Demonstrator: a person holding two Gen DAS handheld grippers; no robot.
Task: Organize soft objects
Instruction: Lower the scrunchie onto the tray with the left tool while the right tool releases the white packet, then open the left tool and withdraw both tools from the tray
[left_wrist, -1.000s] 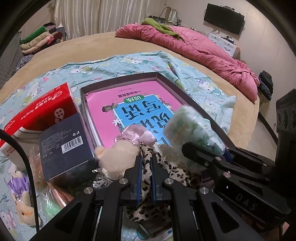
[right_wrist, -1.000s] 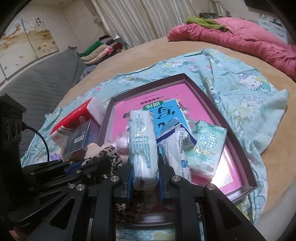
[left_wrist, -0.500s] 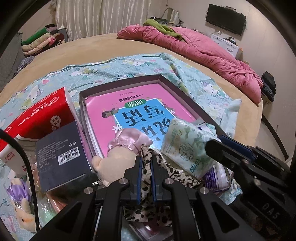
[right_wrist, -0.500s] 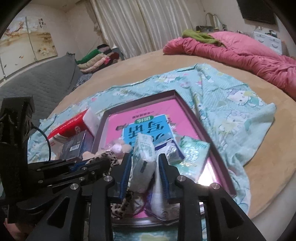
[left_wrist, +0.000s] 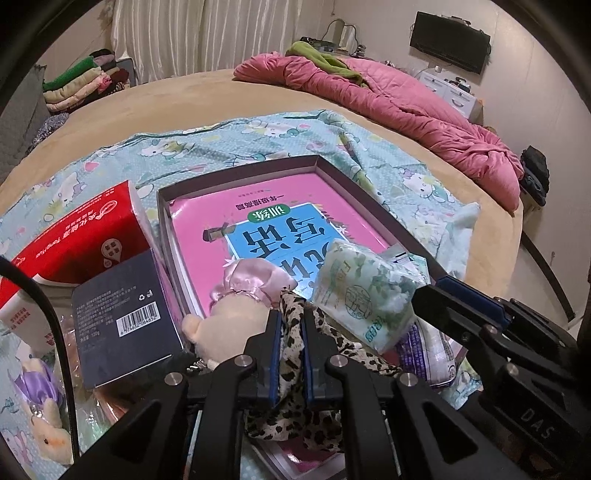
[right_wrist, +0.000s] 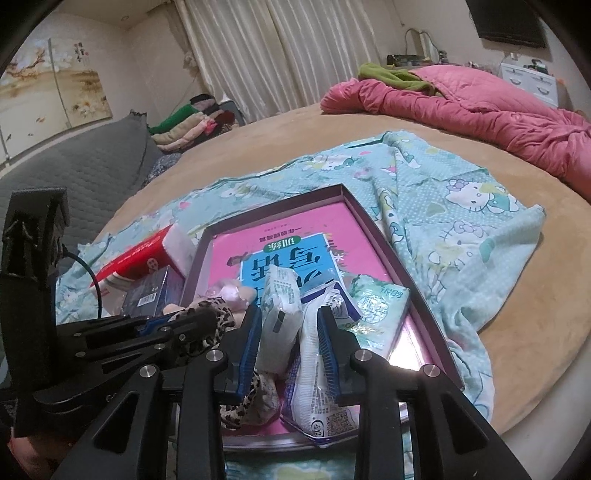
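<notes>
In left claw (left_wrist: 290, 319), crumpled leopard-print cloth (left_wrist: 295, 373), perhaps.

A leopard-print scarf (left_wrist: 291, 354) in tan, cream and black. A pale pink satin scrunchie (left_wrist: 251, 280) beside a cream plush toy (left_wrist: 225, 325). A pink book (left_wrist: 258, 221) with a blue panel, in a dark purple tray (left_wrist: 236, 171). A white tissue pack (left_wrist: 362, 295) with green leaves. A red tissue box (left_wrist: 85, 240) — white lettering. A navy box (left_wrist: 122, 321). A turquoise cartoon-cat sheet (right_wrist: 461, 206) — a deep pink quilt (right_wrist: 480, 114).
</notes>
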